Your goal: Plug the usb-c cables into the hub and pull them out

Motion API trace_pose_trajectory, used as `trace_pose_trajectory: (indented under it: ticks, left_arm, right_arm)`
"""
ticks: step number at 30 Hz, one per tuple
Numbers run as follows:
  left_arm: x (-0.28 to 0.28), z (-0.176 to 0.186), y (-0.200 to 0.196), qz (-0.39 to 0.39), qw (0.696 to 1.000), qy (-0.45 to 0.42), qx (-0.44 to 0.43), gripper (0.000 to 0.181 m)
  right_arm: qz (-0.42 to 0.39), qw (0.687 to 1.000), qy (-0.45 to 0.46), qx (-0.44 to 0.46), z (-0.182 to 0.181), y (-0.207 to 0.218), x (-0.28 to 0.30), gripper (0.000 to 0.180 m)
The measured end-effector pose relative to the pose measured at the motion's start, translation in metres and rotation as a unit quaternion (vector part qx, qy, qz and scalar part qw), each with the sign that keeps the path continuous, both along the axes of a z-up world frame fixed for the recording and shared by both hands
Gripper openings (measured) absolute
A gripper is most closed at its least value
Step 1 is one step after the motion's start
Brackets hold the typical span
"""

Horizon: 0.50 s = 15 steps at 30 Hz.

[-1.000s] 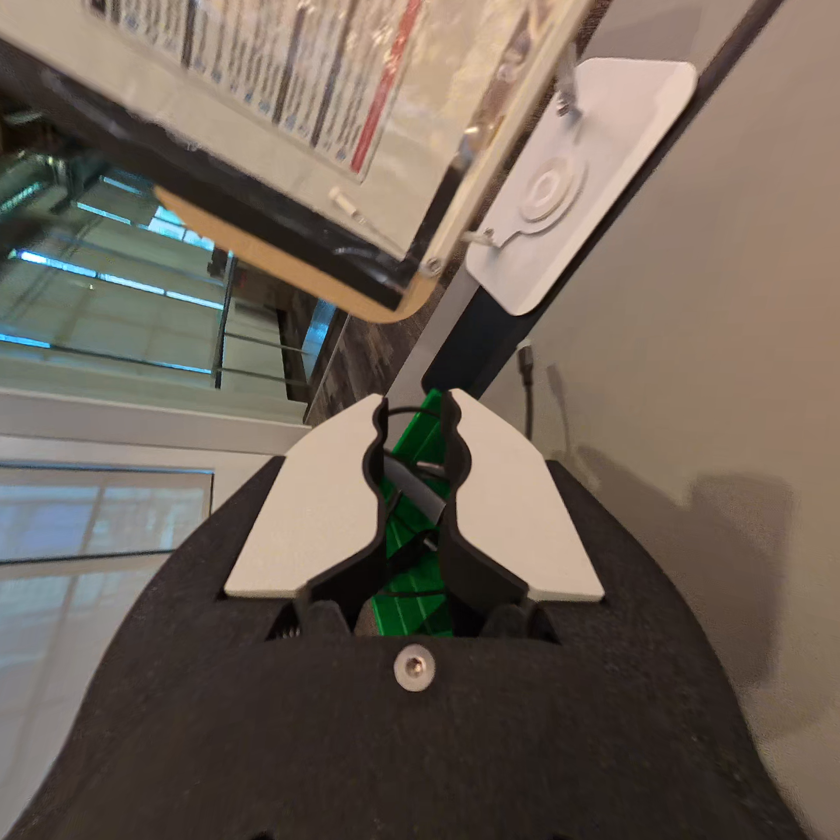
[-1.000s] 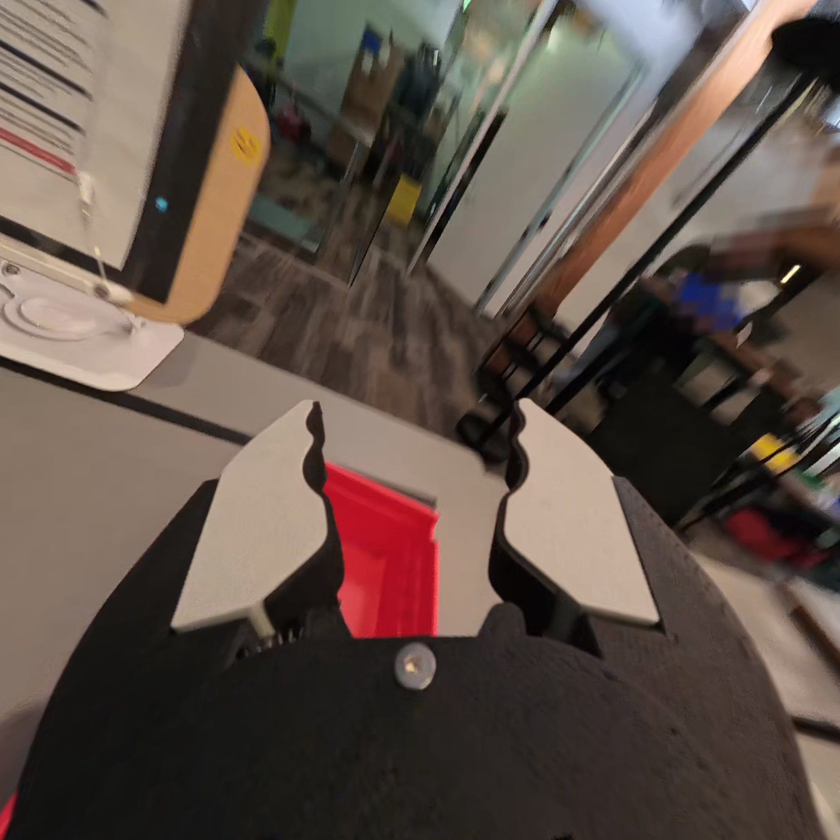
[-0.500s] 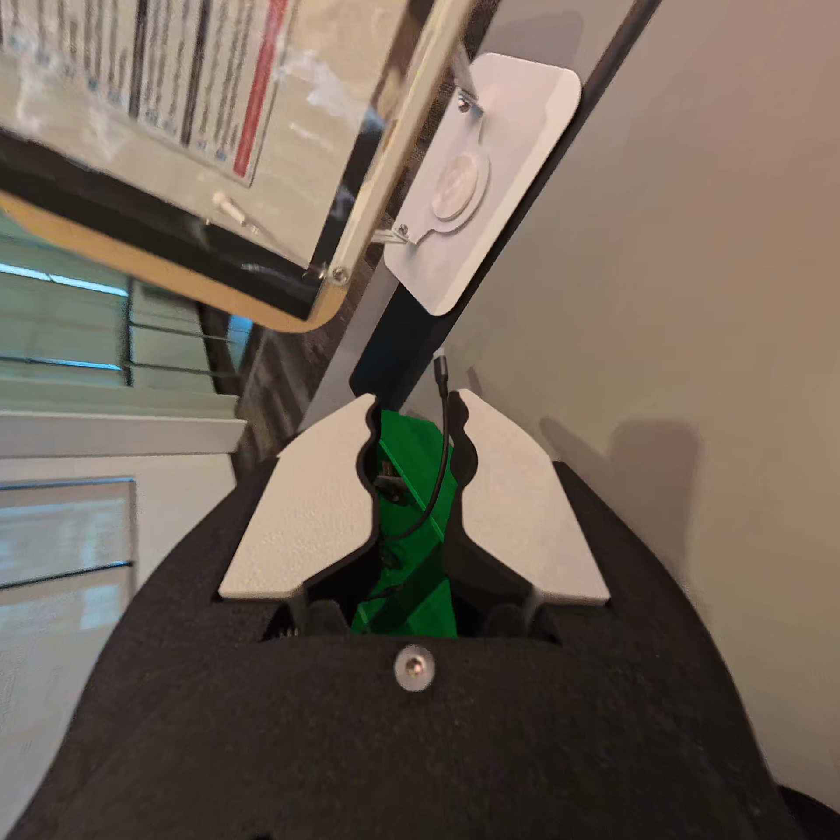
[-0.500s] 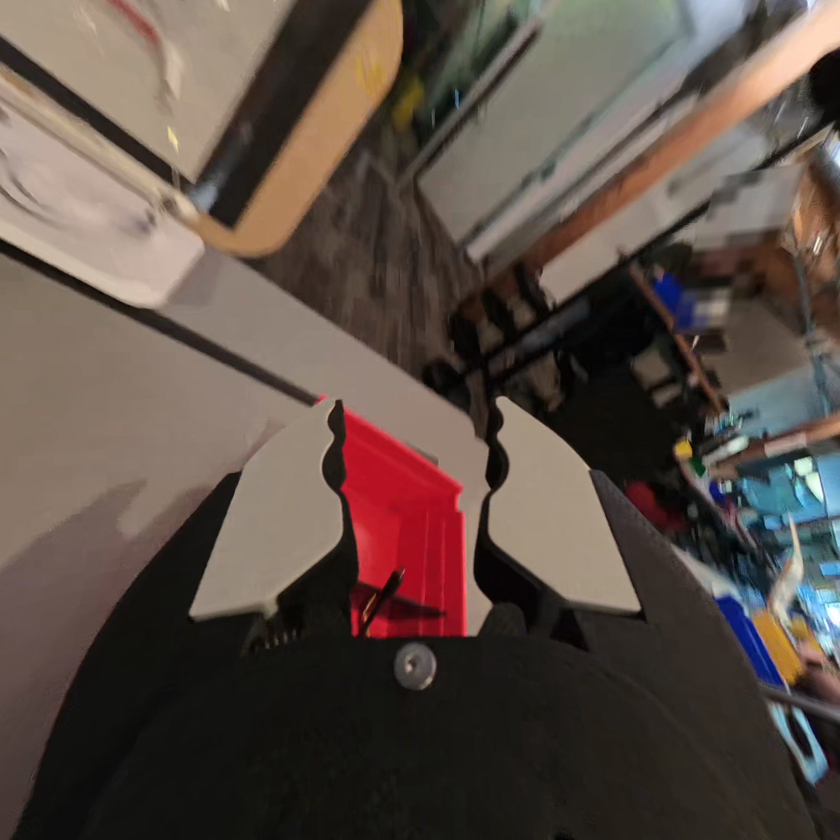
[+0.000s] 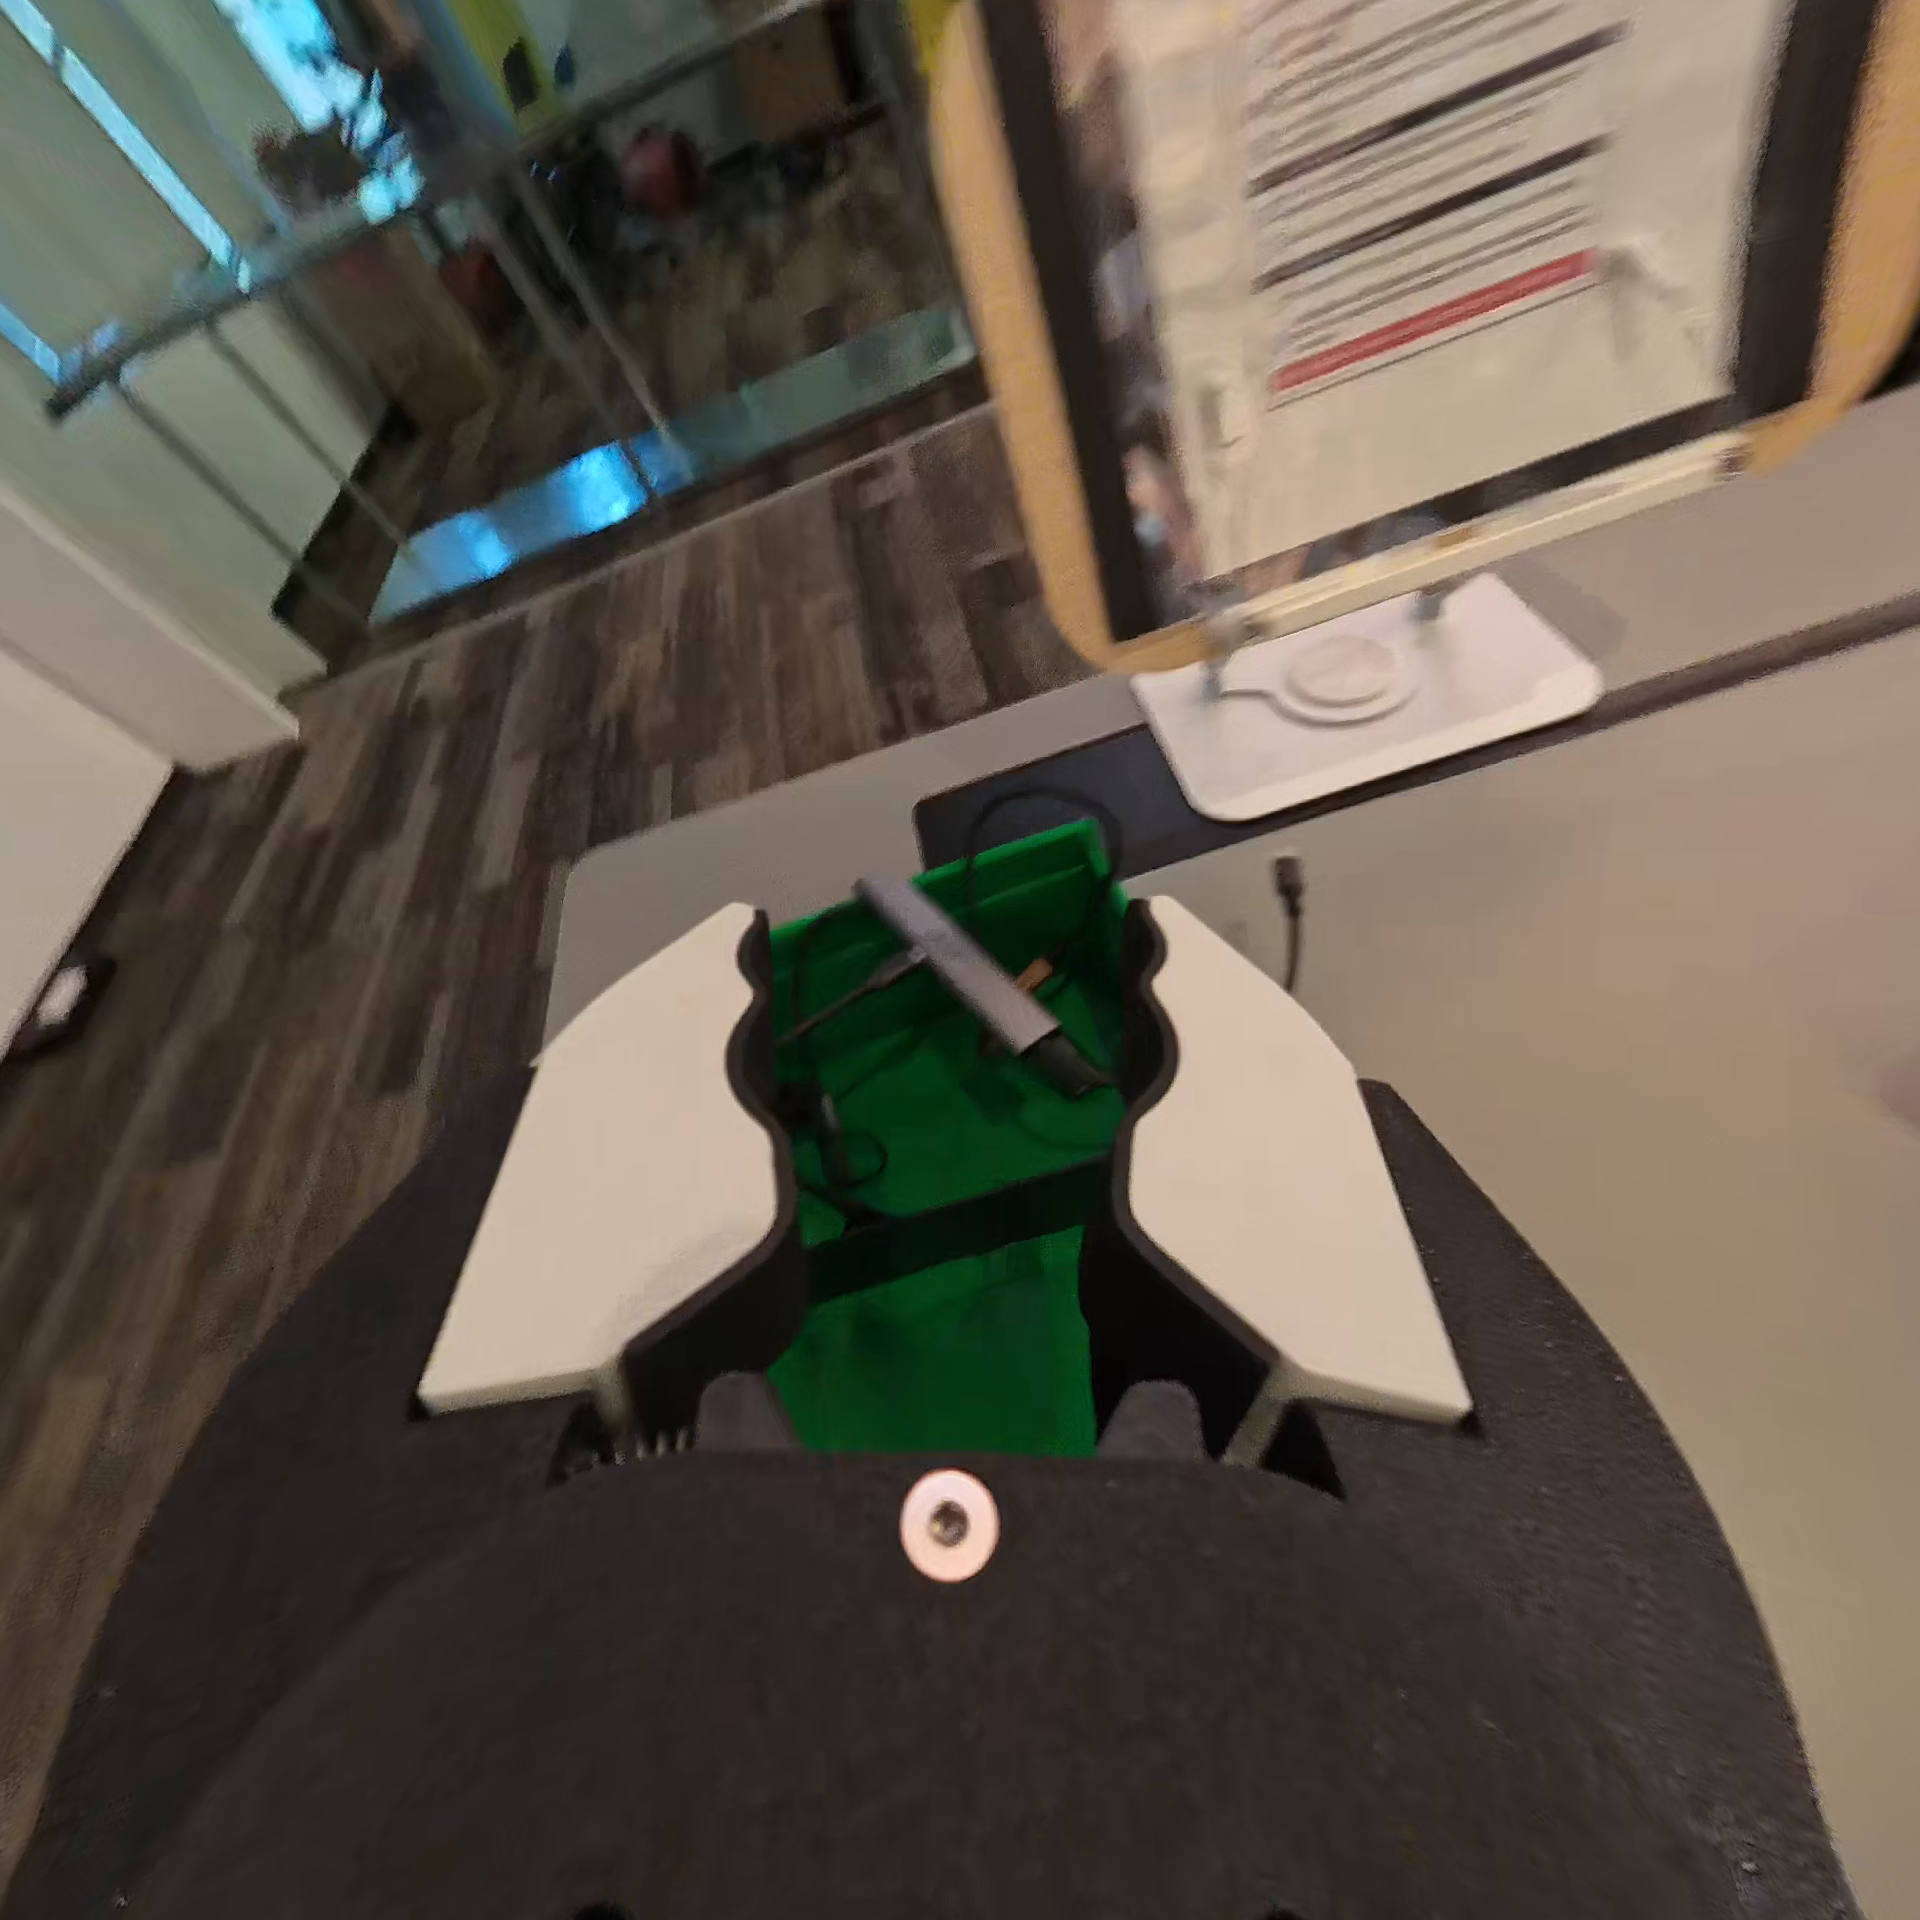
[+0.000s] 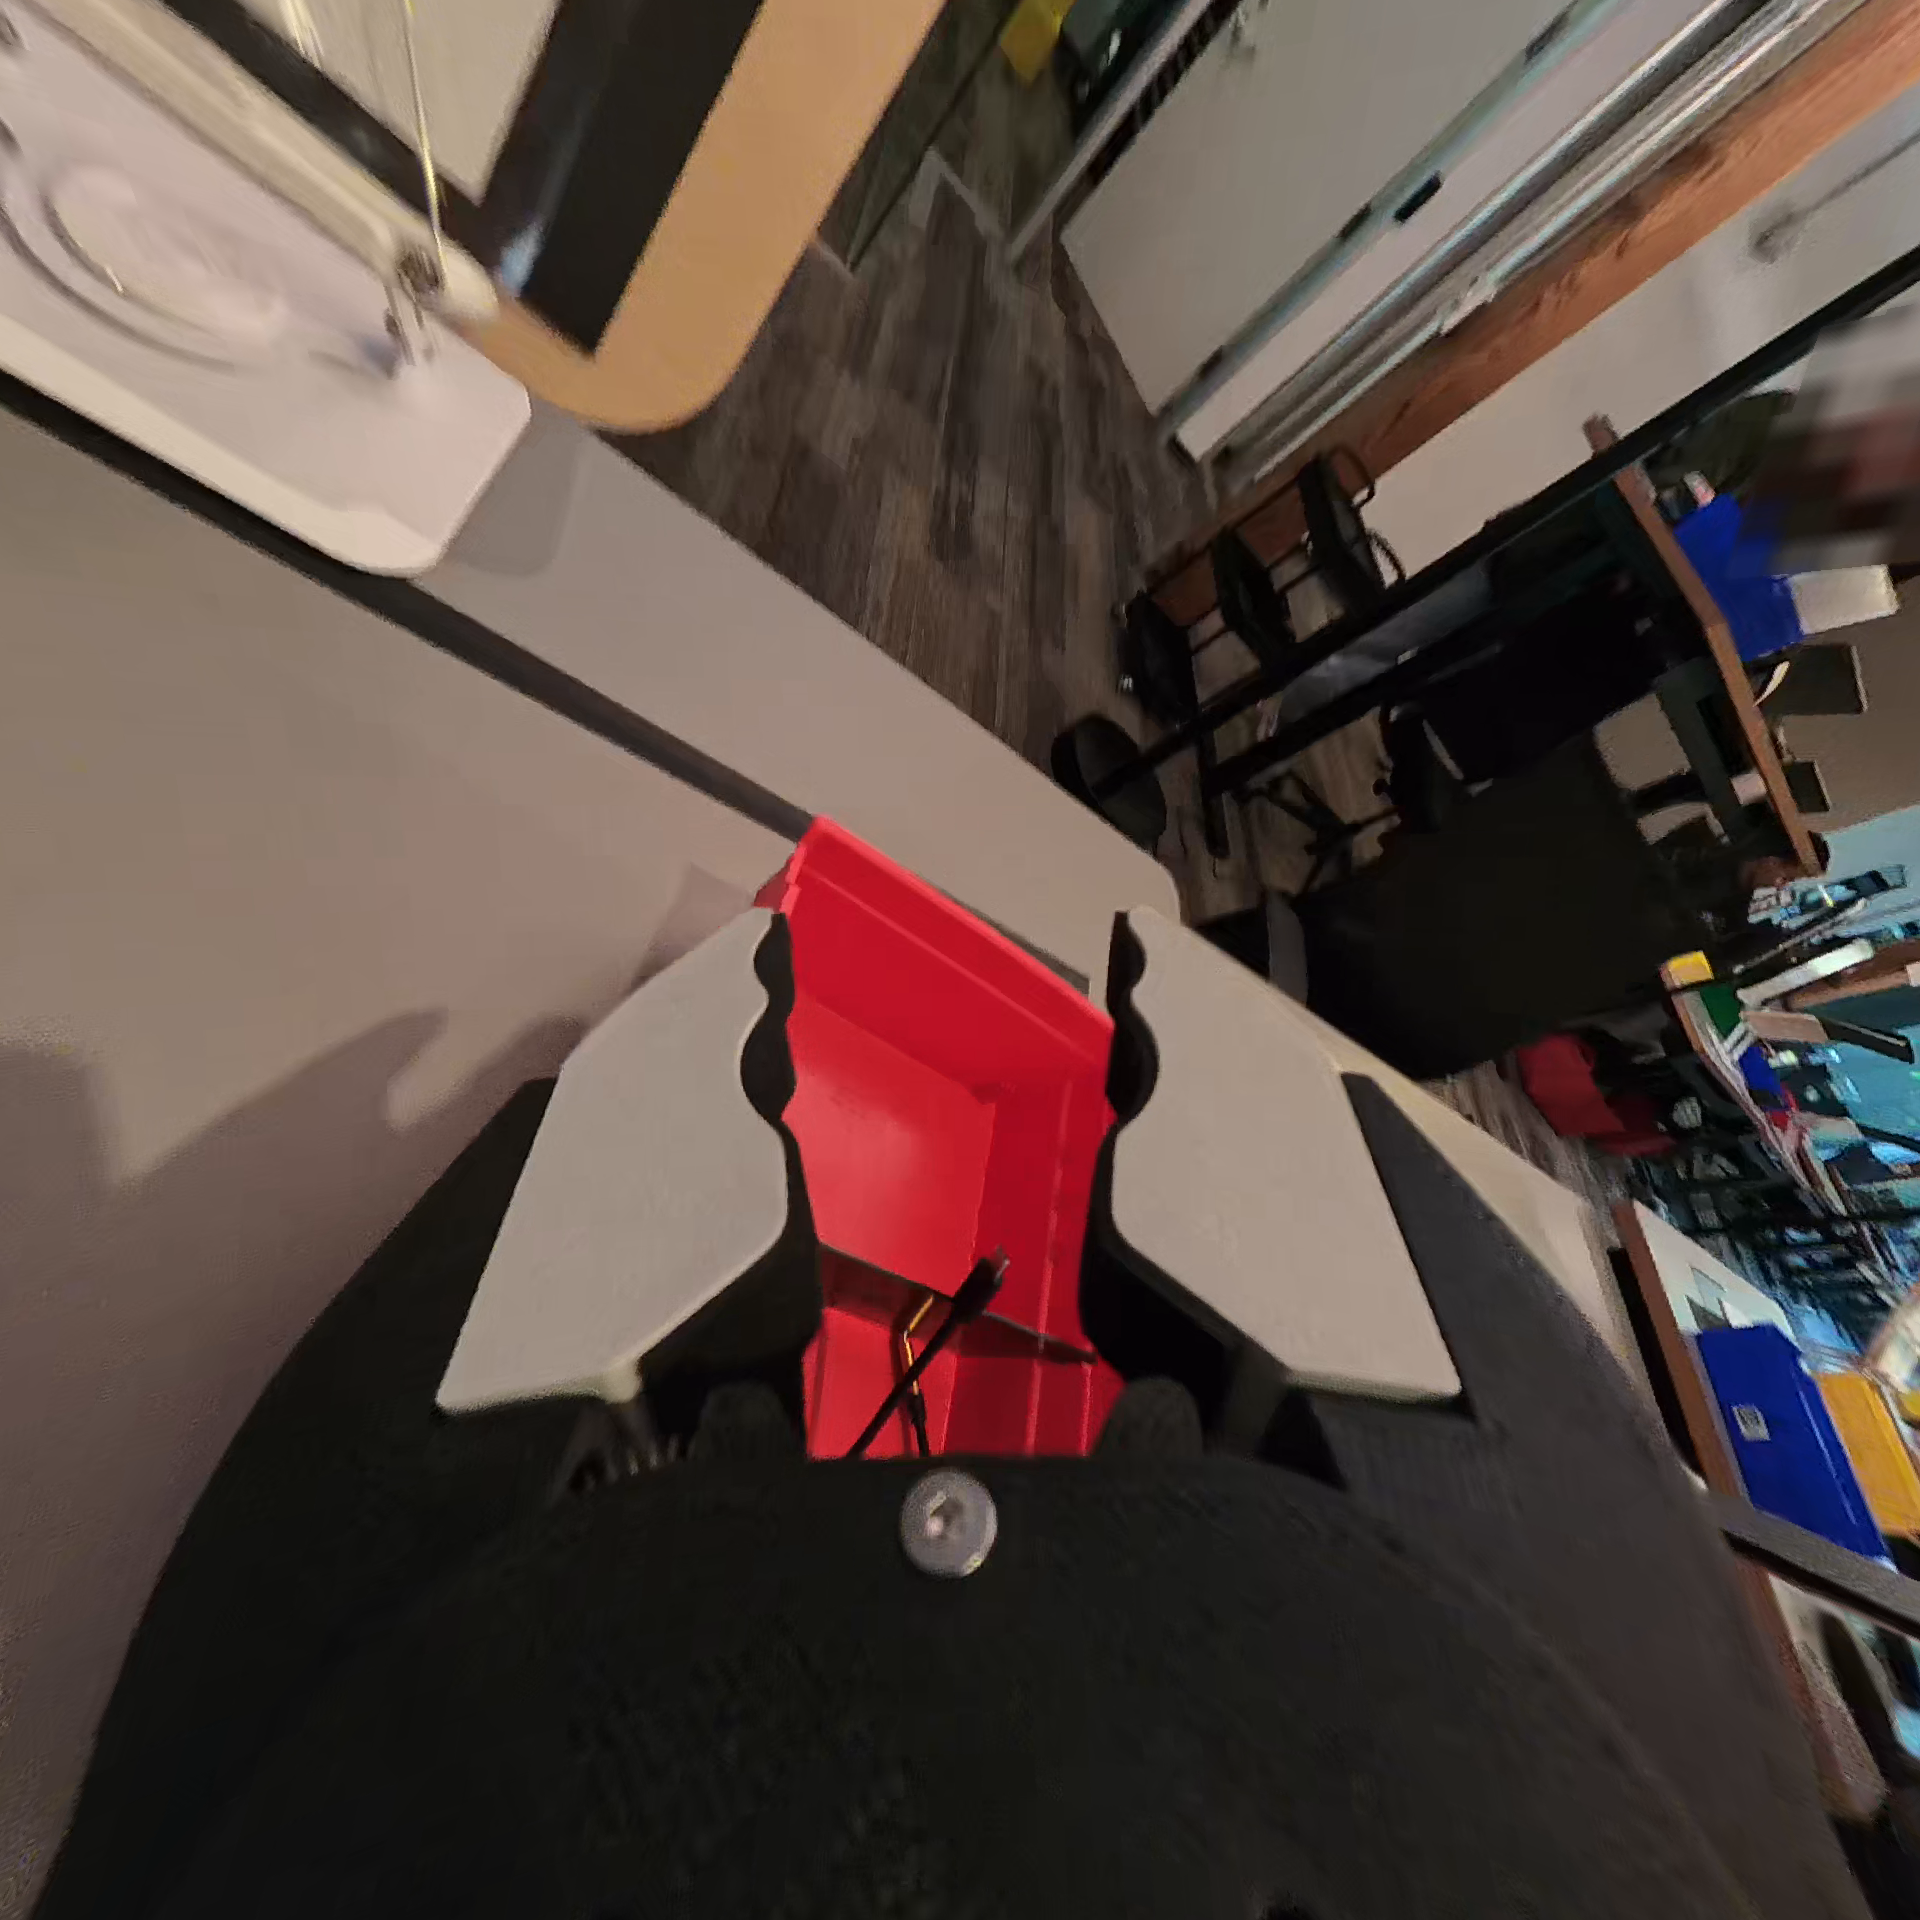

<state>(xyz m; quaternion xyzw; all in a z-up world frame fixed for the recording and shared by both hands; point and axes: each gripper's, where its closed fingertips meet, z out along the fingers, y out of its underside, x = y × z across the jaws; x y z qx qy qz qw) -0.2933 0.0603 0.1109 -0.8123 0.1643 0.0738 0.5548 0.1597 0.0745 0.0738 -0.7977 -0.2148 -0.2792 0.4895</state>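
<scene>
- The left gripper (image 5: 940, 971) hangs over a green bin (image 5: 940, 1132) with its jaws apart and nothing between them.
- Inside the green bin lies the hub (image 5: 961, 971), a slim grey bar set at a slant, its nearer end dark.
- Thin black cables (image 5: 831, 1132) curl on the bin floor beside the hub; one seems to run into the hub's side, though blur makes that unsure.
- Another cable end (image 5: 1288, 883) lies on the grey surface (image 5: 1610, 1039) just to the right of the bin, outside it.
- Behind the bin stands a framed sheet on a white base plate (image 5: 1371, 717); the print on it is blurred.
- The right gripper (image 6: 940, 971) hangs over a red bin (image 6: 914, 1122), also with its jaws spread and empty.
- A black cable (image 6: 935, 1351) lies in the near part of the red bin, its plug end raised, with a short yellowish piece beside it.
- The red bin sits near the edge of the surface (image 6: 260, 831), with dark wood-look floor (image 6: 935, 468) beyond.
</scene>
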Motion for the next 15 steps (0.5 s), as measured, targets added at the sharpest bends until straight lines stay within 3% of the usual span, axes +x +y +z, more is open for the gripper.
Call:
trace_pose_trajectory:
  ticks: [4,6,9,12,15]
  left_arm:
    - [-0.067,-0.032,0.014,0.079,0.995,-0.027,-0.054,0.059]
    - [-0.086,-0.049,0.023,0.096,0.992,-0.025,-0.074,0.054]
    - [-0.069,-0.076,0.043,0.040,0.984,-0.129,-0.115,0.050]
    - [-0.039,-0.096,0.061,-0.008,0.953,-0.248,-0.172,0.051]
    - [-0.025,-0.119,0.071,-0.008,0.936,-0.274,-0.223,0.055]
  right_arm:
    - [0.047,0.993,0.038,0.100,0.054,-0.029,-0.016,0.053]
    - [0.069,0.990,0.046,0.114,0.063,-0.040,-0.023,0.052]
    - [0.086,0.991,0.046,0.095,0.059,-0.043,-0.030,0.052]
    - [0.094,0.991,0.045,0.082,0.052,-0.037,-0.034,0.052]
    - [0.095,0.992,0.040,0.073,0.048,-0.034,-0.035,0.053]
